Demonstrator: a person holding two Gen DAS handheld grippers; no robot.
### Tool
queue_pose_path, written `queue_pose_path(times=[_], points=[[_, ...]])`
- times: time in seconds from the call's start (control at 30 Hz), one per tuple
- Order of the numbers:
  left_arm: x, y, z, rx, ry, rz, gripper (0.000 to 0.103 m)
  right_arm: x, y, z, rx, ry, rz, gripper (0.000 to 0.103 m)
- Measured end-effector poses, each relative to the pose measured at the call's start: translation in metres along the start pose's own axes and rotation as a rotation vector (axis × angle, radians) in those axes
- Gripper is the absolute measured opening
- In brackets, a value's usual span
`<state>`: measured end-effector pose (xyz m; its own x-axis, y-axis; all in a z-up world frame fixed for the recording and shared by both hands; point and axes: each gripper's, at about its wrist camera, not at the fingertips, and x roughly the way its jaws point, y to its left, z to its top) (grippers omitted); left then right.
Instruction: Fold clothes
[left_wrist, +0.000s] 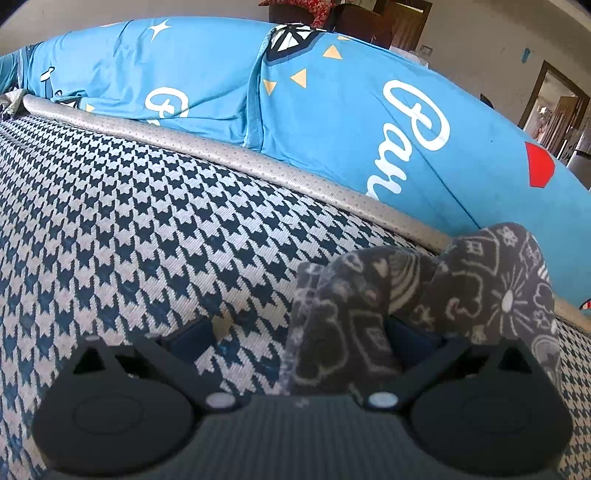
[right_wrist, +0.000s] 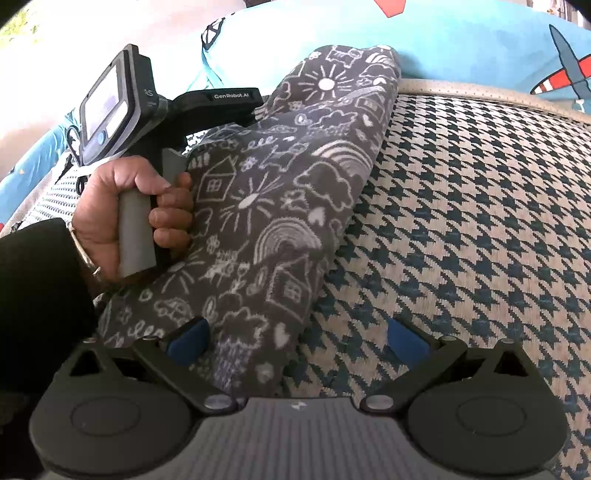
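The houndstooth surface (right_wrist: 480, 229), woven in dark blue and pale cream, fills most of both views; its far edge carries a pale perforated trim band (left_wrist: 229, 155). Beyond the trim lies a bright blue printed sheet (left_wrist: 332, 103) bearing white script lettering, yellow triangles and a red shape; in the right wrist view the same sheet shows an aeroplane motif.

The grey garment (right_wrist: 266, 206), printed with white doodles of houses, suns, rainbows and clouds, rests on the houndstooth surface as a long folded strip running from near the trim band toward the right camera. Its near end lies between the fingers of the right hand-held gripper (right_wrist: 297, 341), closer to the left finger; the jaws stand wide apart, released. In the left wrist view a bunched part of the garment (left_wrist: 424, 295) rises at the right and covers the right finger of the left hand-held gripper (left_wrist: 299, 338), whose jaws are likewise spread wide and grasp nothing.

A person's left hand (right_wrist: 129, 218), in a dark sleeve (right_wrist: 40, 295), holds the grey handle of the left device, touching the garment's edge.
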<state>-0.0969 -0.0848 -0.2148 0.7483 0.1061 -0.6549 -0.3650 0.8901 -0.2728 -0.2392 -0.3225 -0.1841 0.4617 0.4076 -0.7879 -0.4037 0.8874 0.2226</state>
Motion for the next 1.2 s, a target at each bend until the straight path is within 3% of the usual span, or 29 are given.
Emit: queue_pose_path(times=[0.6,0.97,1.13,1.2], points=[[-0.002,-0.002,0.001,-0.006,-0.017,0.001,0.103,0.001,0.001,-0.002,-0.047,0.009,0.01,0.103],[-0.004,-0.001,0.002,-0.008,-0.021,0.0,0.103,-0.023,-0.03,0.03,0.019,-0.127,0.037,0.101],[-0.005,-0.002,0.002,-0.01,-0.024,0.002,0.103,-0.019,-0.054,0.053,0.138,-0.17,0.092,0.095],[-0.005,-0.002,0.002,-0.009,-0.024,0.001,0.103,-0.014,-0.065,0.061,0.189,-0.17,0.127,0.087]])
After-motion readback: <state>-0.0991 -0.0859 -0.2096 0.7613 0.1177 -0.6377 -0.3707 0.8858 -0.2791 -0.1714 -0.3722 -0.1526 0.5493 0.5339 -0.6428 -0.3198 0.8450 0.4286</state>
